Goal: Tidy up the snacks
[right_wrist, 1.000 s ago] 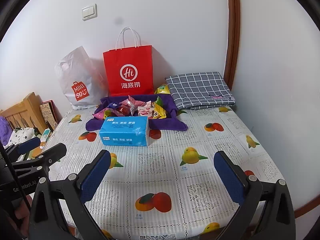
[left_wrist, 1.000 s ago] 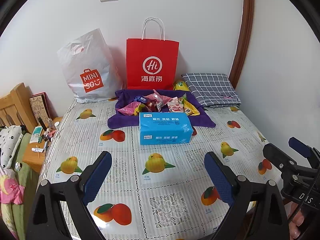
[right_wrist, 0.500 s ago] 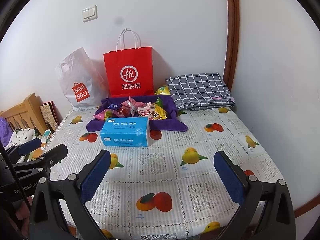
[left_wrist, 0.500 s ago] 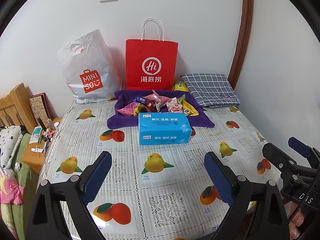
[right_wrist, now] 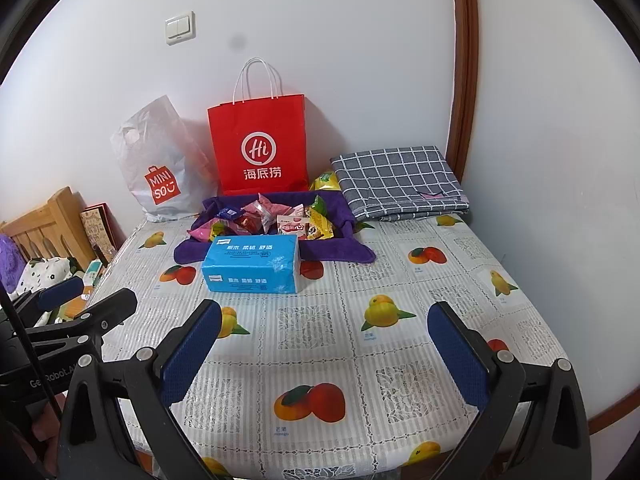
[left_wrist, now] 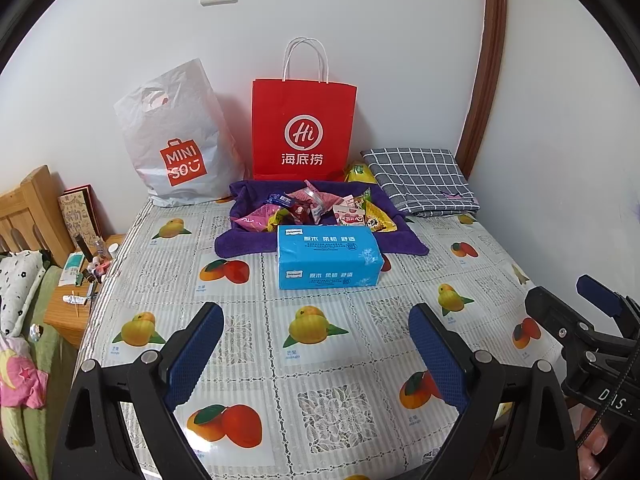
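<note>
- The left hand-held gripper point(left_wrist: 316, 350) is spread wide, its two blue-padded fingers point(left_wrist: 196, 354) well apart with nothing between them.
- The right hand-held gripper point(right_wrist: 326, 350) is likewise spread wide, its blue fingers point(right_wrist: 458, 354) holding nothing.
- Both point forward at about the same height, side by side; each shows at the edge of the other's view, the right one point(left_wrist: 592, 340) to the right of the left, the left one point(right_wrist: 68, 320) to the left of the right.
- A fingertip of the person's right hand point(left_wrist: 596, 446) shows beneath the right tool's body; how it grips is hidden.
</note>
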